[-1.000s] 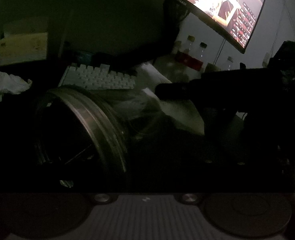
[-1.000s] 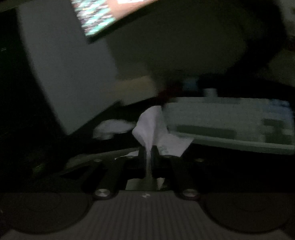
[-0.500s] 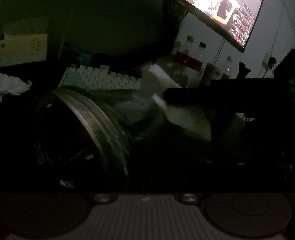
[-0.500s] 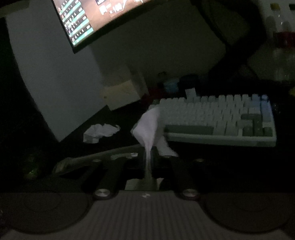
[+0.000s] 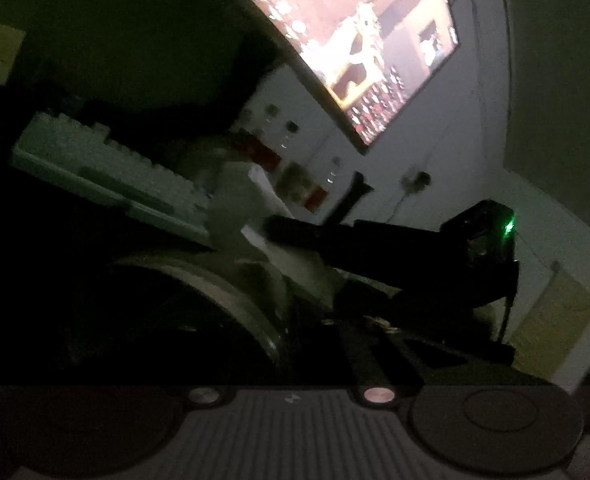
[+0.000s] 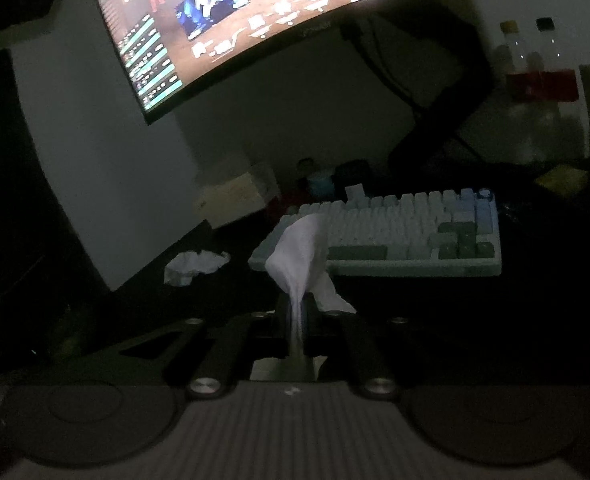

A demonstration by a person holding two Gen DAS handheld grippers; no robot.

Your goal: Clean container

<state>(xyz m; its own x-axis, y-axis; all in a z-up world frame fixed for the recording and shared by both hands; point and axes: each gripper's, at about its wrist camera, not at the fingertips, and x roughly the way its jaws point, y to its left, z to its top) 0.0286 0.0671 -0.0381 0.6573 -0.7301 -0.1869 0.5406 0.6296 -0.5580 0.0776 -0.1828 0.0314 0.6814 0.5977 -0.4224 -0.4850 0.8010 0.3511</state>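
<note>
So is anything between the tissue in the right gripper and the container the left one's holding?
Nothing visible. In the left wrist view the right gripper brings the tissue just above the container, with only open air between them, though the scene is dark.

No text, brand, number or sign can be read in either view. Coloured panels and rows of small bright marks are shown on the curved monitor point(image 6: 255, 28), but they are blurred and no word or figure can be made out there; in the left wrist view the monitor point(image 5: 375, 52) is smeared as well. Red bands are carried by the bottles point(image 6: 543, 80) at the right, yet no lettering can be told on them. The keycaps of the keyboard point(image 6: 395, 232) are too dim and too small for any legend to be read.
</note>
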